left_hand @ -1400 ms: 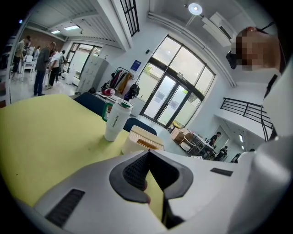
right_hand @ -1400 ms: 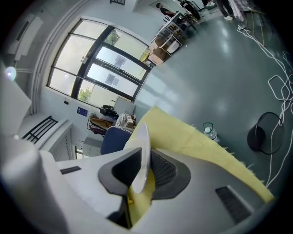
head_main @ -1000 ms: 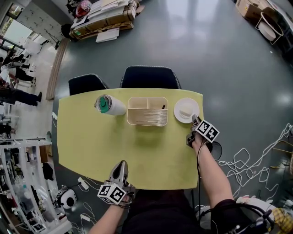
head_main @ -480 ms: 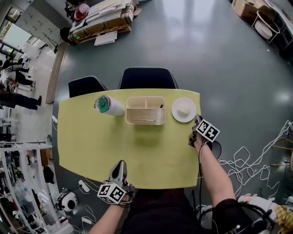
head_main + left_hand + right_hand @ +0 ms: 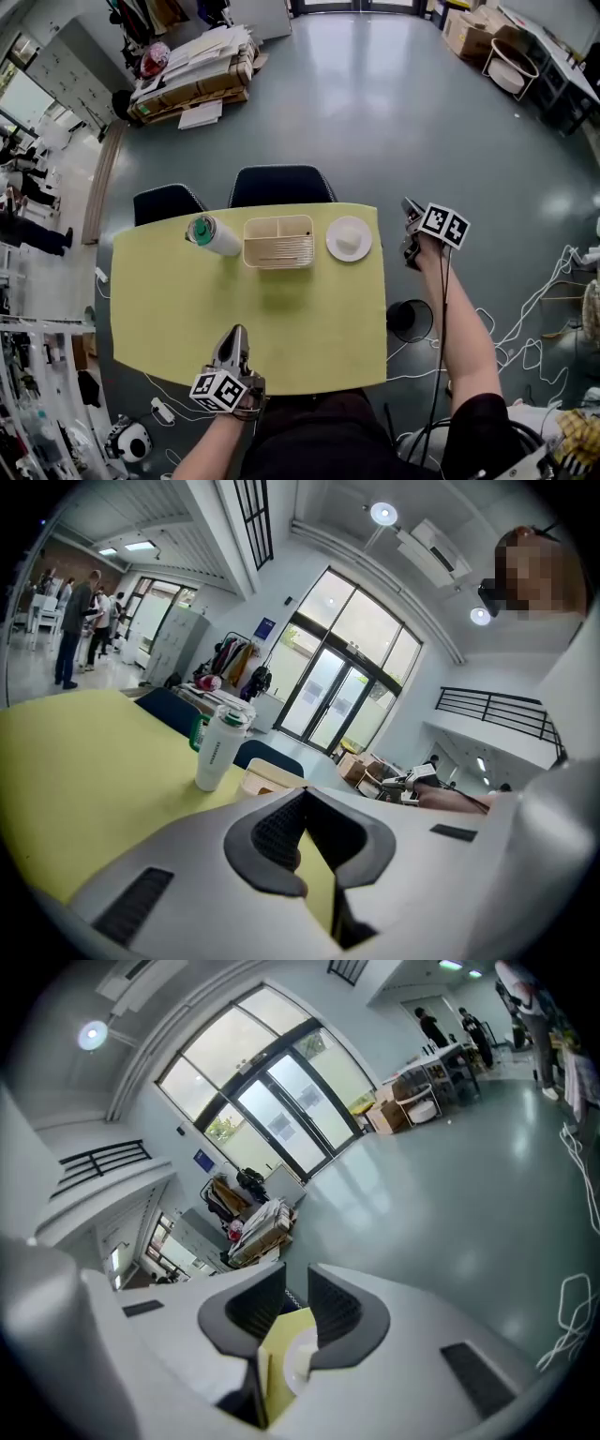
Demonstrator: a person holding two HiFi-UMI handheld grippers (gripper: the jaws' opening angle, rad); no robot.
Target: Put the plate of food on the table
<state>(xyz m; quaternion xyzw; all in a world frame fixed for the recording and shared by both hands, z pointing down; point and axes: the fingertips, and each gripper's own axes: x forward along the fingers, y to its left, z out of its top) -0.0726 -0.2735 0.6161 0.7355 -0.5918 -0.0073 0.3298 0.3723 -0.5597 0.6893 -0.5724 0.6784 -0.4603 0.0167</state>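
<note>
The white plate [image 5: 349,238] with a pale piece of food rests on the yellow table [image 5: 309,319] near its far right corner. My right gripper [image 5: 409,208] hangs off the table's right edge, above the floor and apart from the plate. Its jaws stand slightly open with nothing between them. In the right gripper view, the gap of the right gripper [image 5: 296,1279] shows a sliver of plate [image 5: 298,1363] and table [image 5: 274,1358]. My left gripper [image 5: 236,332] lies by the near edge, shut and empty. In its own view the left gripper [image 5: 305,795] has its tips touching.
A white tumbler with a green lid [image 5: 214,234] and a cream divided tray [image 5: 279,241] stand left of the plate; both also show as tumbler [image 5: 217,750] and tray [image 5: 267,778]. Two dark chairs [image 5: 281,186] stand behind the table. A black round object [image 5: 410,319] and cables [image 5: 525,328] lie on the floor at right.
My right gripper has drawn back from the plate's near right side, going right and off the table's edge. The plate stays on the table. The left gripper has hardly moved.
</note>
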